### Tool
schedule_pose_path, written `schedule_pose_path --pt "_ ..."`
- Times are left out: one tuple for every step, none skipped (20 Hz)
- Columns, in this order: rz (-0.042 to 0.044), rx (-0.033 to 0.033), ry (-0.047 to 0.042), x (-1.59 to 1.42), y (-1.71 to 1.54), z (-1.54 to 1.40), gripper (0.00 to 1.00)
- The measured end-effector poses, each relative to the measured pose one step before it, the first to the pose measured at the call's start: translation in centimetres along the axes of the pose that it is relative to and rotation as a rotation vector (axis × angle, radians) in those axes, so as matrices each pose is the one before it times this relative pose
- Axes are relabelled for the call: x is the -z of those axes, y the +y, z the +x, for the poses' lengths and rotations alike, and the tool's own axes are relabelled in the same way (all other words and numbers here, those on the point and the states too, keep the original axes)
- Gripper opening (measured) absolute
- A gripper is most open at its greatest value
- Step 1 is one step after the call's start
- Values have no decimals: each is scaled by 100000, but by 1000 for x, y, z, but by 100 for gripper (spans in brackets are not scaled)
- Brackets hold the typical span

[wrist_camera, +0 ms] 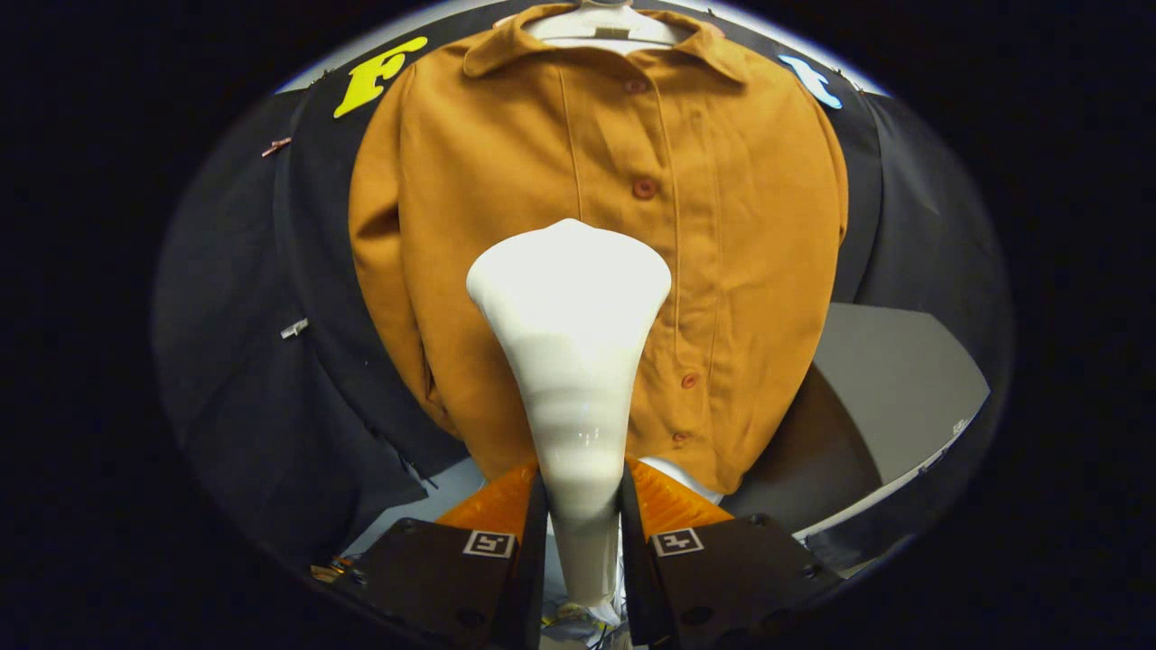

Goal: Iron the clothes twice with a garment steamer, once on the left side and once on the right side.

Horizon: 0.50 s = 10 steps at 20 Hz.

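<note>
One garment steamer (571, 361), white and smooth, stands clamped between the gripper (582, 492) jaws: both fingers press its narrow handle from either side, one finger (501, 506) on the left and one on the right. The steamer's long axis runs straight forward along the fingers, and its wide, flared head points away from them, toward the one shirt (596, 235) hanging ahead. The head lies over the shirt's middle, just left of the button strip and below the second button from the top; whether it touches the cloth cannot be told.

The shirt is mustard-brown, buttoned shut, and hangs upright from one pale hanger (601, 25) at its collar, with its long axis vertical and its front facing the steamer. Five buttons (644, 188) can be counted down its placket, though the one by the steamer's head is faint. Its two sleeves hang down either side of the body.

Right of the shirt's lower hem lies one grey surface (903, 379), with a darker shadow next to the hem. Left of the shirt, two small clips (293, 329) pin the dark wall cloth (262, 406), one level with the shirt's shoulder and one beside its sleeve. Each finger carries one square marker (489, 543).
</note>
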<state>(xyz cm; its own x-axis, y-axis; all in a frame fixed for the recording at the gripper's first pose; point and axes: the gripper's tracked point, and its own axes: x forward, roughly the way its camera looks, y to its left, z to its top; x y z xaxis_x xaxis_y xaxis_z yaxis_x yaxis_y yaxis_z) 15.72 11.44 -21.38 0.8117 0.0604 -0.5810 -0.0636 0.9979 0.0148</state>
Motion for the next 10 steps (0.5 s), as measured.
schedule_pose_path --pt "361 479 -3404 -1339 -399 -654 40" --pt "422 526 -3592 -967 -531 -550 40" --pt "524 677 -3464 -942 -408 -426 40" --pt "527 892 -2832 -746 -350 -481 40" --pt "531 1066 -2761 -796 -506 -449 40" --pt "679 1082 -2845 -815 -553 -589 40" --pt "861 957 -3215 -866 -435 -504 40" --pt "700 736 -3121 -853 -631 -428 40" --pt "60 765 -3031 -855 -472 -246 40" --pt "-438 810 -3021 -862 -444 -216 40"
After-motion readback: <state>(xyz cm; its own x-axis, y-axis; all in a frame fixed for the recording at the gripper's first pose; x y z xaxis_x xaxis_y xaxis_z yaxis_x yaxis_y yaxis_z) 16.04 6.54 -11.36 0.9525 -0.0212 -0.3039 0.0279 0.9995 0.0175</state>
